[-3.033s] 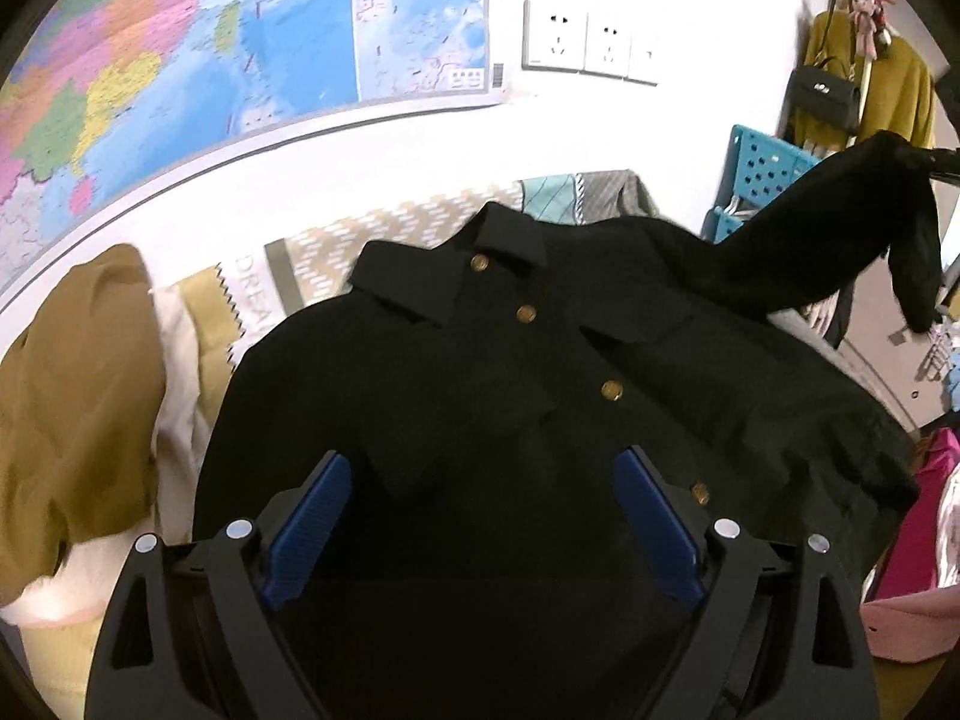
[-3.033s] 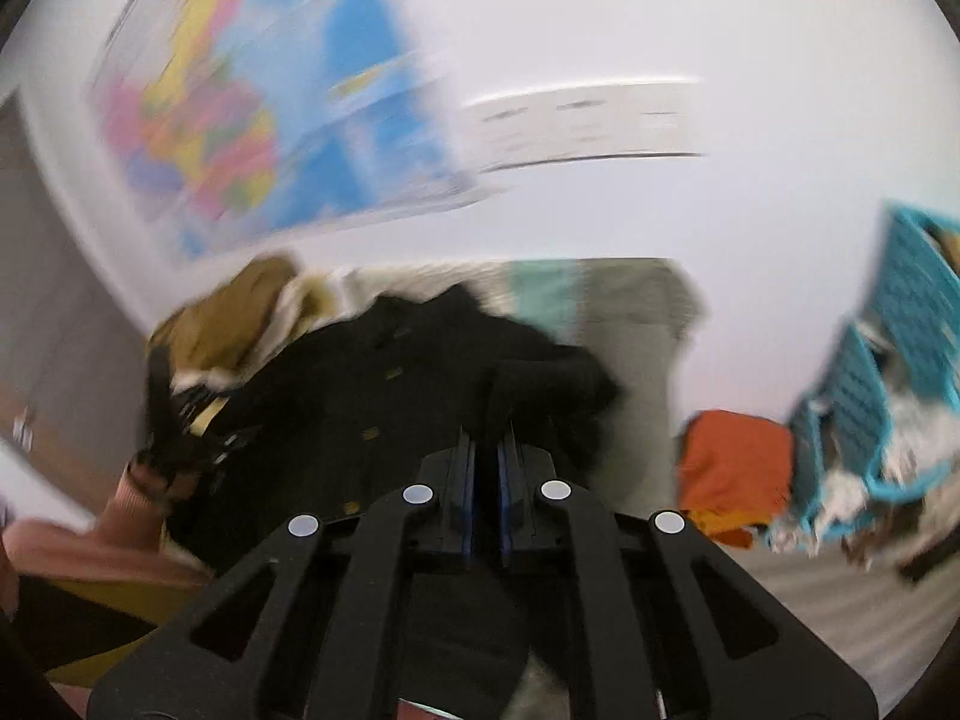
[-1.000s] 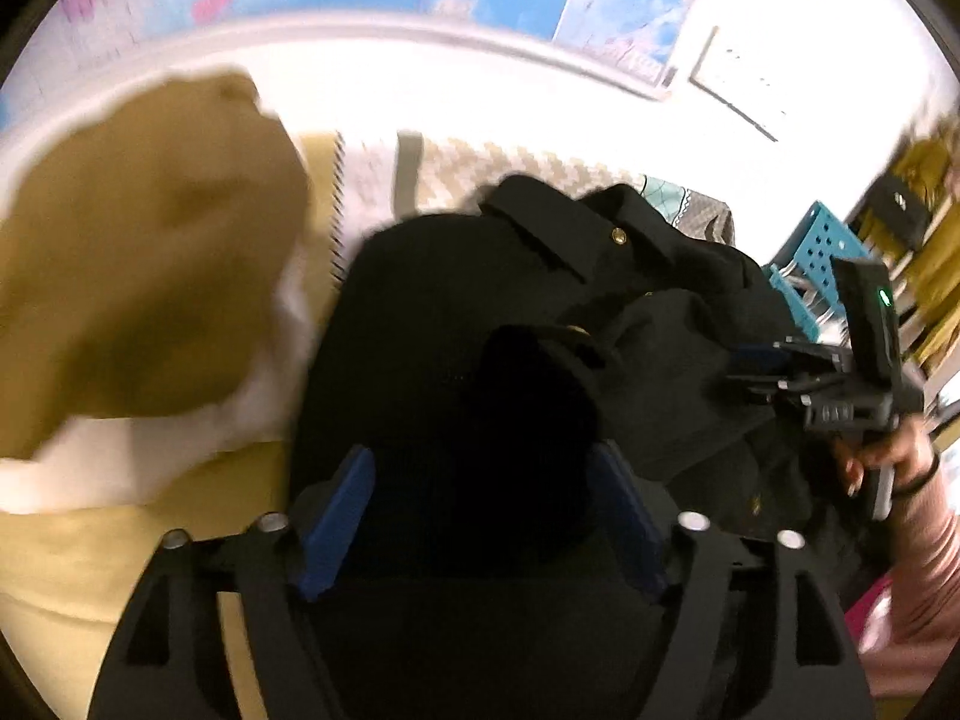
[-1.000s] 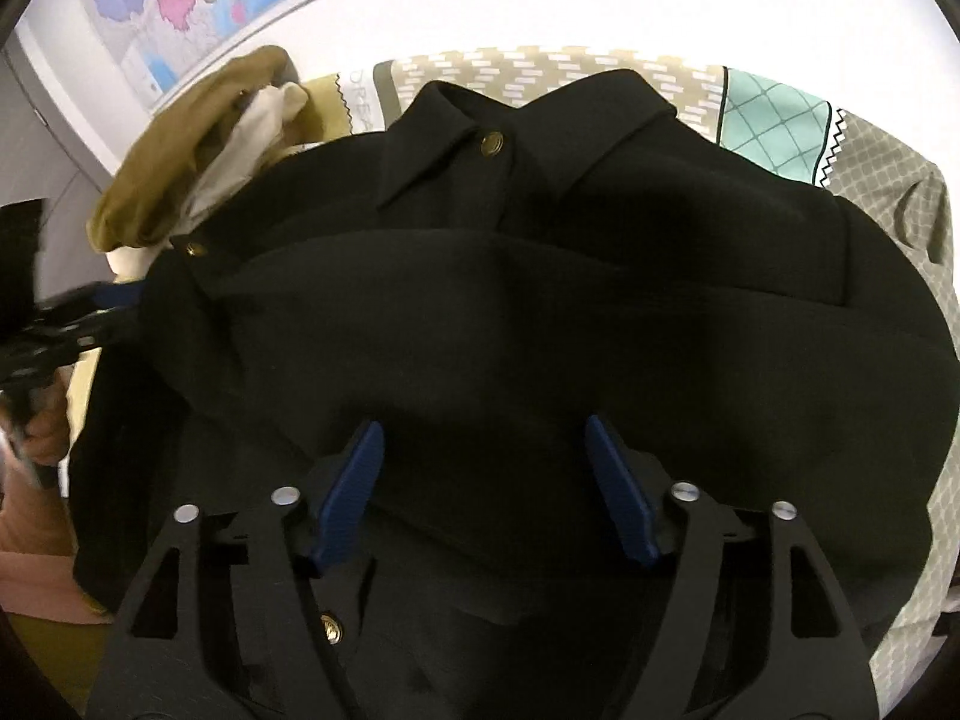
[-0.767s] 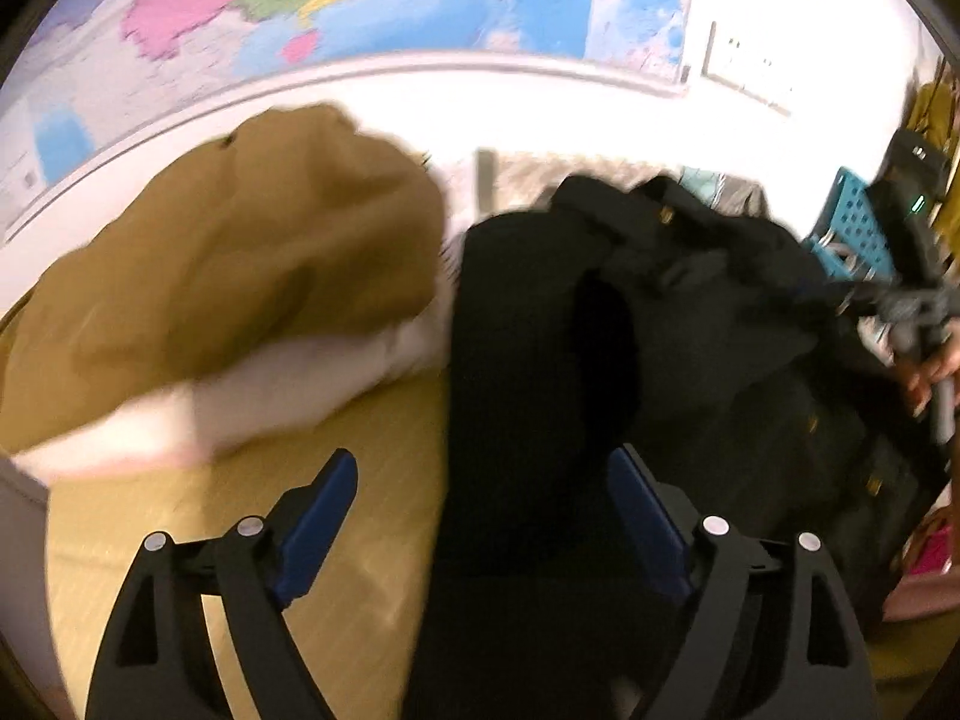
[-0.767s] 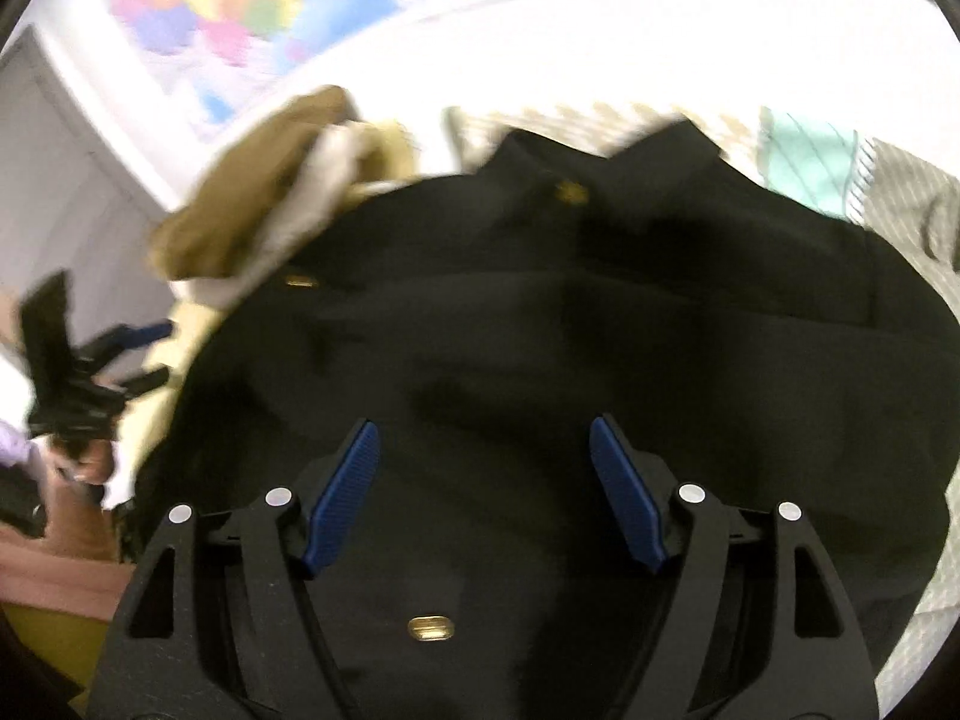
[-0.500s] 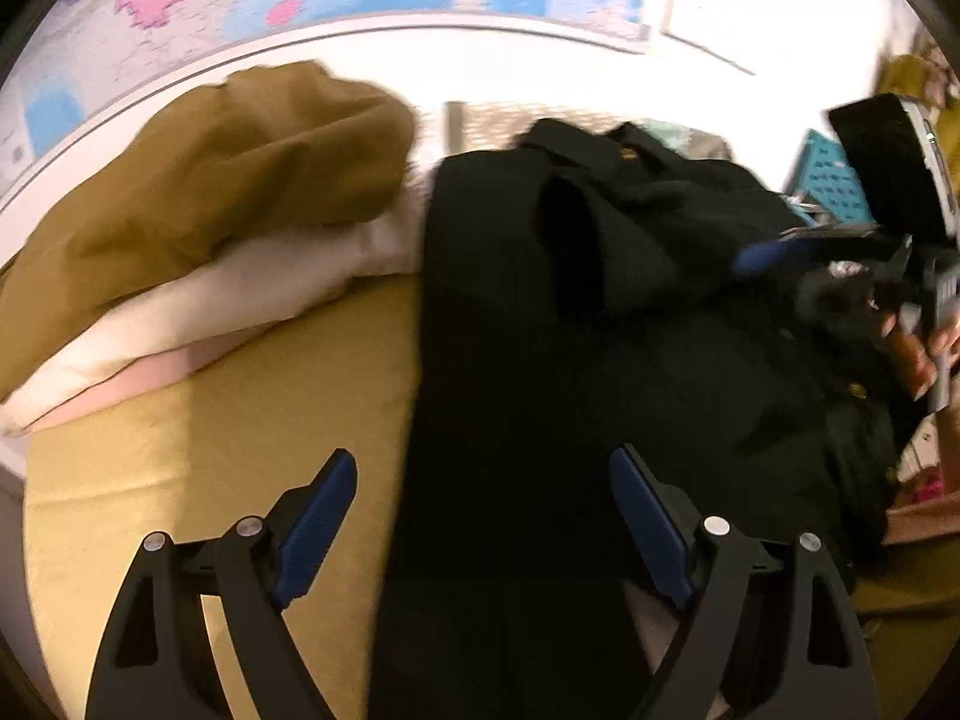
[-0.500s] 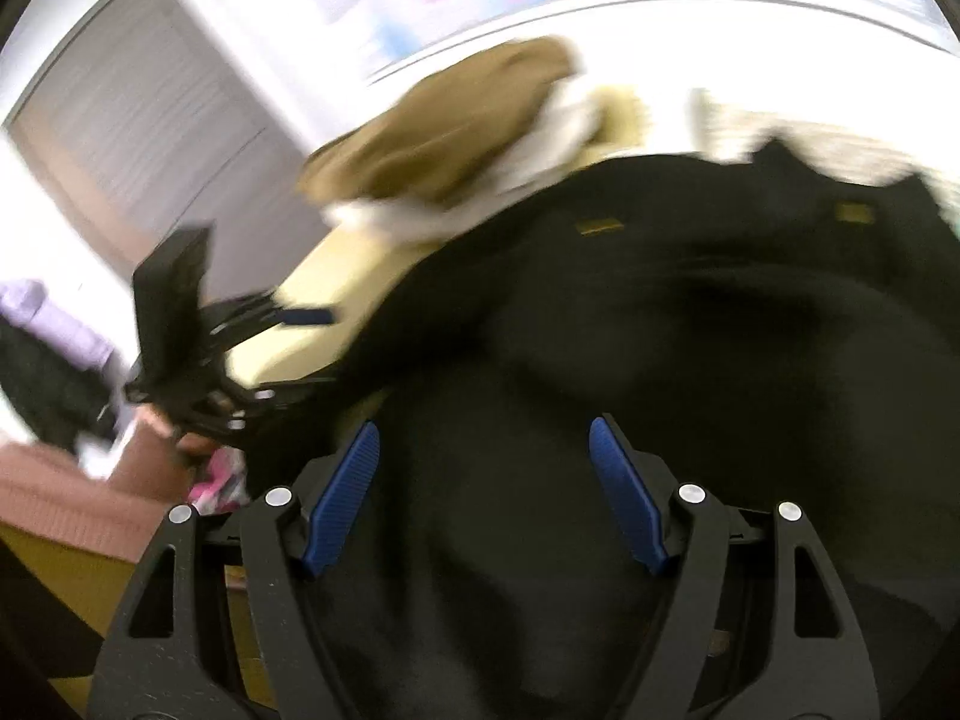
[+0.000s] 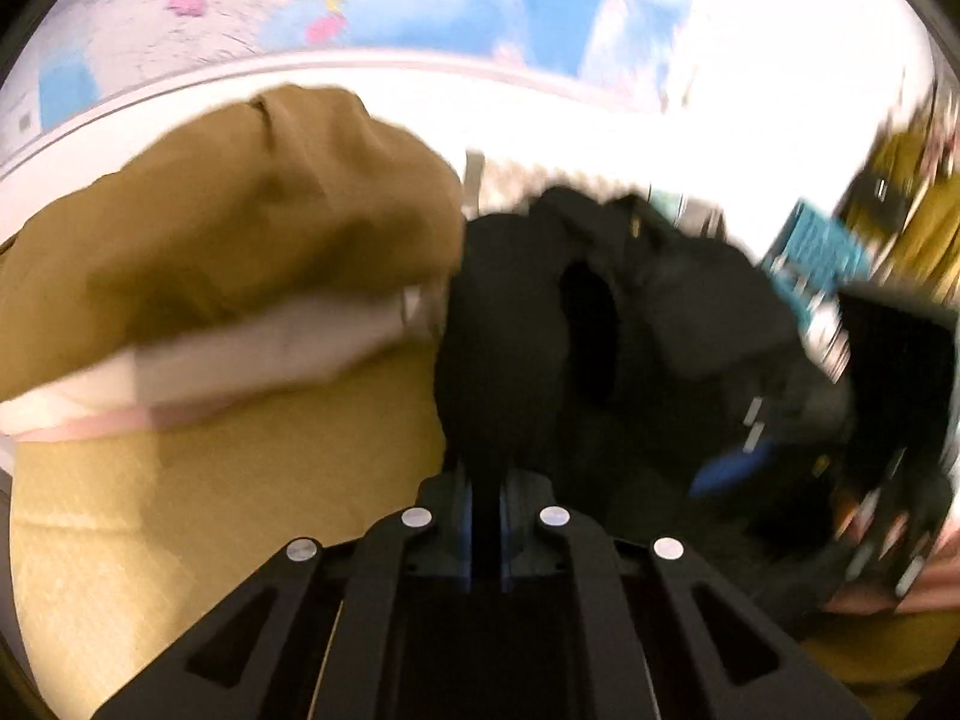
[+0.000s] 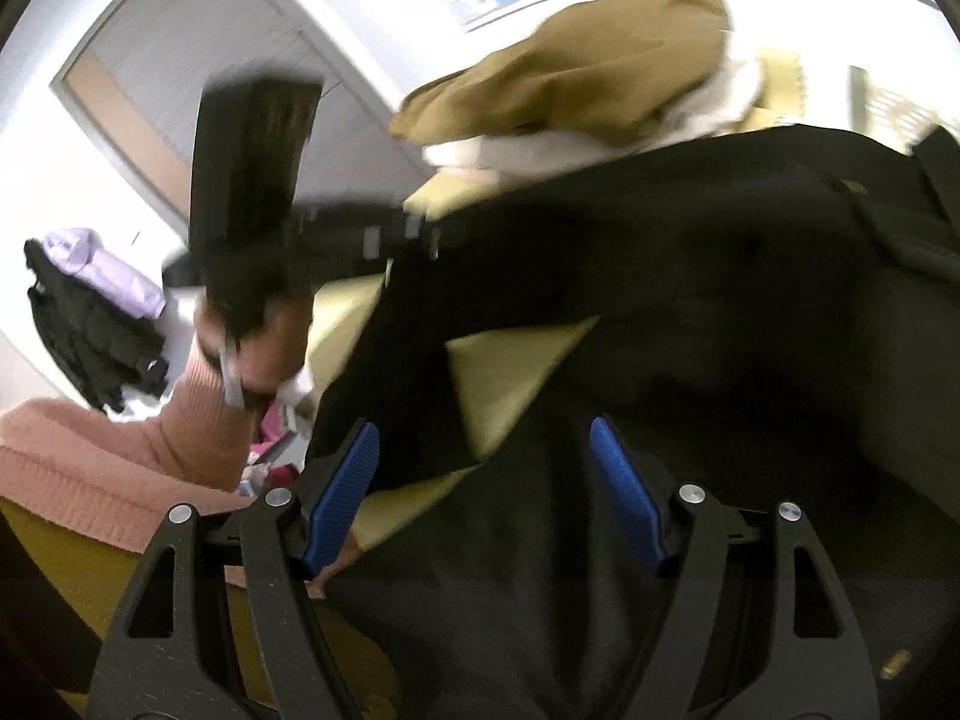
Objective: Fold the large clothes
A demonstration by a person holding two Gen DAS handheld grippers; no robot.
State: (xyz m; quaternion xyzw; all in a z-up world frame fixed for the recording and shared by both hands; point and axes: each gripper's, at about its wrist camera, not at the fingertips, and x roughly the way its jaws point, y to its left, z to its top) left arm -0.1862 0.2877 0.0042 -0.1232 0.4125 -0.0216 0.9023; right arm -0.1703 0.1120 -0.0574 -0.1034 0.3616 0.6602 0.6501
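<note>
A black button-up jacket lies on a mustard yellow cover. My left gripper is shut on a fold at the jacket's left edge, and the cloth rises up from between its pads. The right wrist view shows the same left gripper clamped on the edge, lifting a black strip of the jacket off the cover. My right gripper hangs open over the jacket's lower part, its pads touching nothing. One of its blue fingers shows blurred at the right of the left wrist view.
A stack of brown and white folded clothes sits beside the jacket on its left. A map hangs on the wall and a teal basket stands at the right. A pink sleeve holds the left gripper; dark and lilac clothes hang behind.
My left gripper, open half a second ago, has shut on the jacket's left edge. My right gripper has swung left across the jacket and stayed open.
</note>
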